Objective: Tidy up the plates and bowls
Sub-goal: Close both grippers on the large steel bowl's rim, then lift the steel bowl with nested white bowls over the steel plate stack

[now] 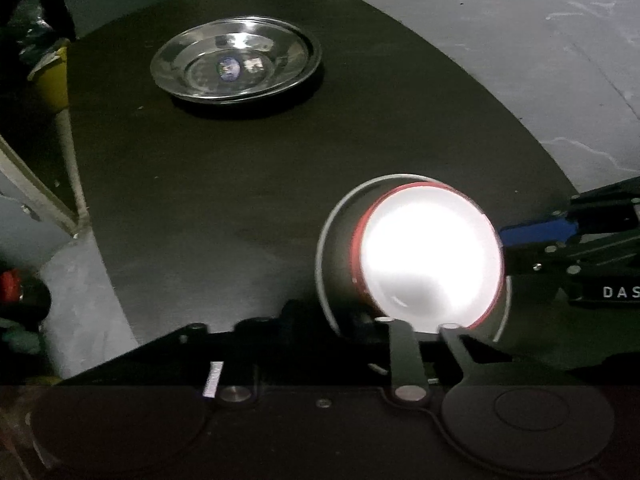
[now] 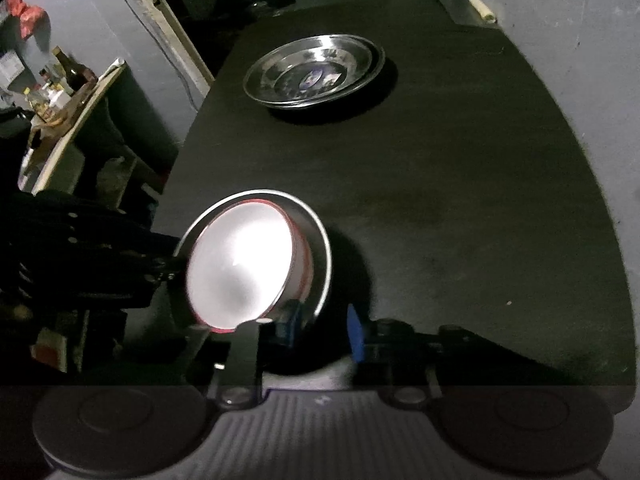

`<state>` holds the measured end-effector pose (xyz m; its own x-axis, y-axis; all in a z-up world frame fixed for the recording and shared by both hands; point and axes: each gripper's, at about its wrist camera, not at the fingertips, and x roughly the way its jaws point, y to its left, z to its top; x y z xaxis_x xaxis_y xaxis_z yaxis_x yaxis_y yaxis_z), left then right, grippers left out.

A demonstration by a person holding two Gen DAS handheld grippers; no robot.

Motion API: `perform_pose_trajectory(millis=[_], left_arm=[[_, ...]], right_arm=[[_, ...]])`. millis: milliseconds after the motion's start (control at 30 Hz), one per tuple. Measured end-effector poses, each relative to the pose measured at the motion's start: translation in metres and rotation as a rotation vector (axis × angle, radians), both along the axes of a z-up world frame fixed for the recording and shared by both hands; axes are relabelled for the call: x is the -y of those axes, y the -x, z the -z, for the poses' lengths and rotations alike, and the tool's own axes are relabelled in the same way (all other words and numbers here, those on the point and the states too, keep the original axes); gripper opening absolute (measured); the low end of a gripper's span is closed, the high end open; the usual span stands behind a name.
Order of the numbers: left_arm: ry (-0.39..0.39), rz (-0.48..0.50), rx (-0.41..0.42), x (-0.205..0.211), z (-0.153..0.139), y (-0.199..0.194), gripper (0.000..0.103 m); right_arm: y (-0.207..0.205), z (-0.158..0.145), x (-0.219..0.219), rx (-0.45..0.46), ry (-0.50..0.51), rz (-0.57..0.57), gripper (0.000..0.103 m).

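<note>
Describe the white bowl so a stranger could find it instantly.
On the black table, look at the near edge, away from the steel plates. The white bowl sits nested inside a steel bowl; its red rim and glowing white interior set it apart.

Bare black table point(image 1: 240, 200) between steel plates point(image 1: 236, 64) and nested bowls point(image 1: 420, 252), wall point(image 1: 540, 40) close right.

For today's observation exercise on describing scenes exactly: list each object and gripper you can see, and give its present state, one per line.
White bowl: nested inside the metal bowl, tilted on its side, opening facing the cameras.
Metal bowl: tilted, holding the white bowl.
Steel plates: upright, apparently two stacked, on the black table.
Left gripper: at the bowls' rim; grip unclear.
Right gripper: open, beside the bowls.
</note>
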<state>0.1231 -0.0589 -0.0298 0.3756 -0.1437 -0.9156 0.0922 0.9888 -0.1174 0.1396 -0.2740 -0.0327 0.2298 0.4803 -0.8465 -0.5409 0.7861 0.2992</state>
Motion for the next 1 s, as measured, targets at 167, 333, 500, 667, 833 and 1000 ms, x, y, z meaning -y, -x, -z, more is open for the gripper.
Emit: perform_pose_trajectory(millis=[167,333,500,667,833,1000], left_arm=[[-0.006,0.015,-0.002,0.004,0.0,-0.002,0.015],[0.007,0.004,-0.008,0.002,0.0,-0.003,0.013],[0.016,-0.002,-0.011,0.0,-0.001,-0.002,0.013],[0.021,-0.011,-0.014,-0.002,0.0,-0.004,0.011],[0.012,-0.007,-0.009,-0.002,-0.001,-0.003,0.01],[0.029,-0.019,-0.01,-0.004,-0.002,-0.004,0.01]], right_arm=[[-0.009,0.004,0.003,-0.075,-0.028,0.031,0.025],[-0.014,0.008,0.004,-0.142,-0.063,0.051,0.015],[-0.021,0.013,0.009,-0.204,-0.098,0.097,0.013],[-0.022,0.015,0.01,-0.231,-0.1,0.11,0.013],[-0.022,0.017,0.016,-0.277,-0.136,0.132,0.013],[-0.022,0.017,0.019,-0.289,-0.156,0.153,0.013]])
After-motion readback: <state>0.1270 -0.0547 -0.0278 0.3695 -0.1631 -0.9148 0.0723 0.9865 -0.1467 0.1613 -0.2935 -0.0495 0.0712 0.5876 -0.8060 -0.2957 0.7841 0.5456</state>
